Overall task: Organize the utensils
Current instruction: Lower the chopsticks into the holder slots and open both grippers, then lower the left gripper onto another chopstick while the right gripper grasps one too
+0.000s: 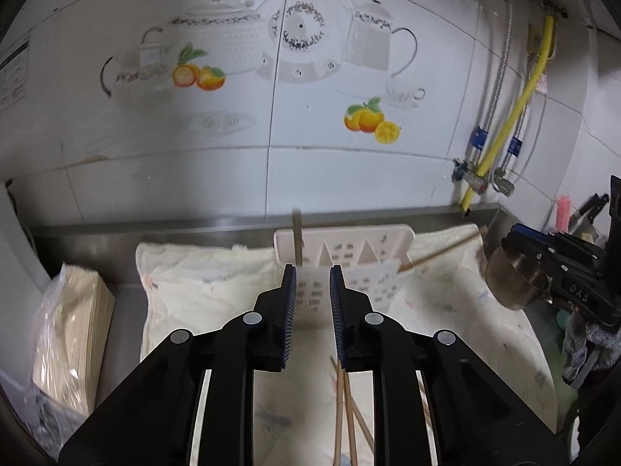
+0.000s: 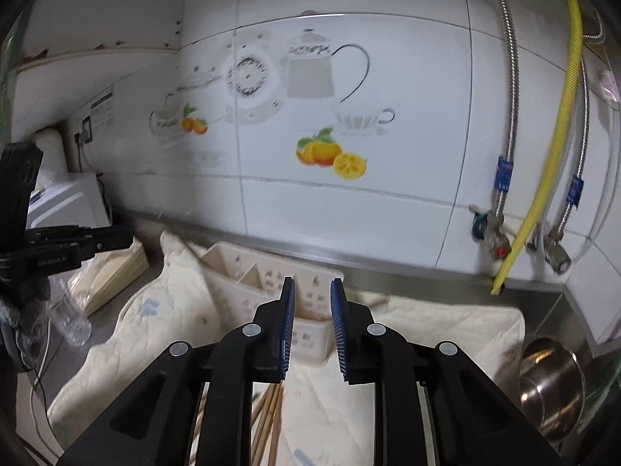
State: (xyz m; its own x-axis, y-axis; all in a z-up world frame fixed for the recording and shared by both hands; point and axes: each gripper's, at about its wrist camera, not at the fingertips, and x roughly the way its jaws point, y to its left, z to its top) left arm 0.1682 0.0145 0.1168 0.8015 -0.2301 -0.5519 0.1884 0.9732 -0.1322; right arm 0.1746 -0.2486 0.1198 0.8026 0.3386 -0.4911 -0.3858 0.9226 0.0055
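Note:
A cream plastic utensil holder [image 1: 349,260] with slotted compartments lies on a cream cloth [image 1: 202,287] by the tiled wall; it also shows in the right wrist view [image 2: 268,291]. One wooden chopstick [image 1: 297,237] stands in it and another [image 1: 442,250] lies to its right. Several loose chopsticks [image 1: 345,419] lie on the cloth under my left gripper [image 1: 313,272], which is open and empty above them. My right gripper [image 2: 313,285] is open and empty, with chopsticks [image 2: 268,423] below it.
A bagged stack of paper [image 1: 73,330] lies at the left. A steel pot [image 2: 551,380] stands at the right on the steel counter [image 1: 97,248]. Hoses and valves [image 2: 500,240] hang on the wall. The other gripper [image 1: 562,268] shows at the right edge.

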